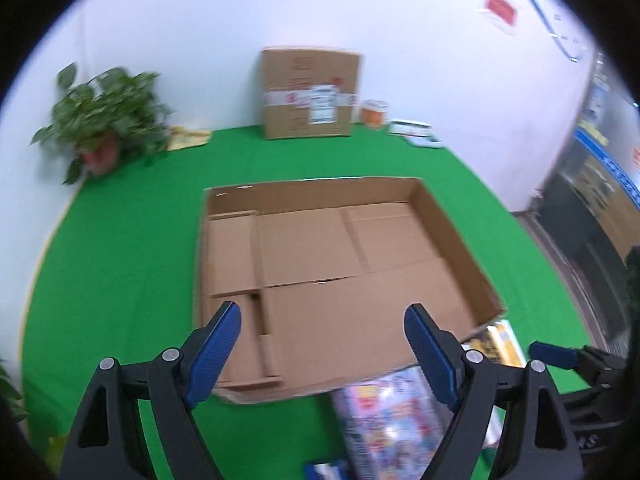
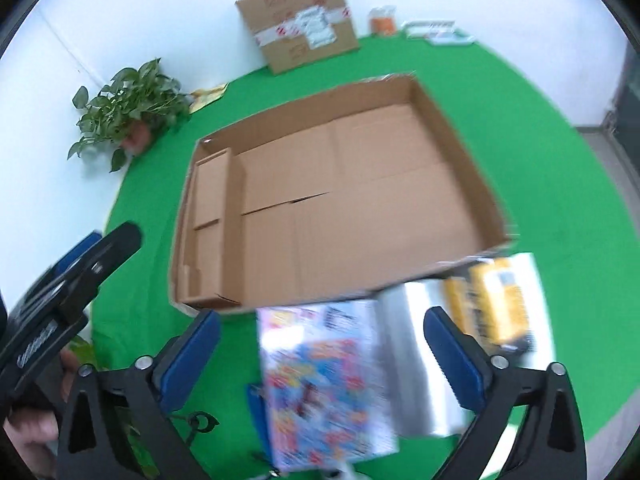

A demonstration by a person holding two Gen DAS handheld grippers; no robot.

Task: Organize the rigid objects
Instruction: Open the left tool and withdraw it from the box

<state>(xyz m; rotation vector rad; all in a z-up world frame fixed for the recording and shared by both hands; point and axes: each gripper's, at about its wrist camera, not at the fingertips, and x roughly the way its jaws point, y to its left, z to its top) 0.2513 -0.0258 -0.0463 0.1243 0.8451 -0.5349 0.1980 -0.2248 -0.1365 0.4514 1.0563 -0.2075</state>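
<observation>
- Meanwhile, both grippers hung above a green cloth, fingers apart and clamped on nothing: the left gripper was over the near edge of a shallow cardboard tray, the right gripper over the goods in front of it.
- Nothing lay in the tray; only its folded bottom flaps showed, so the sorting looked barely begun.
- Three flat packs lay in a row just beside the tray's near wall: a colourful printed box, a silvery pack touching its side, and a yellow-and-black pack beyond that. Their spot by the rim probably kept them within easy reach for loading.
- In the right wrist view the left gripper stood off to the side, a hand on its handle.
- Against the white wall stood a taped carton, a potted plant, an orange tub and some small flat boxes.
</observation>
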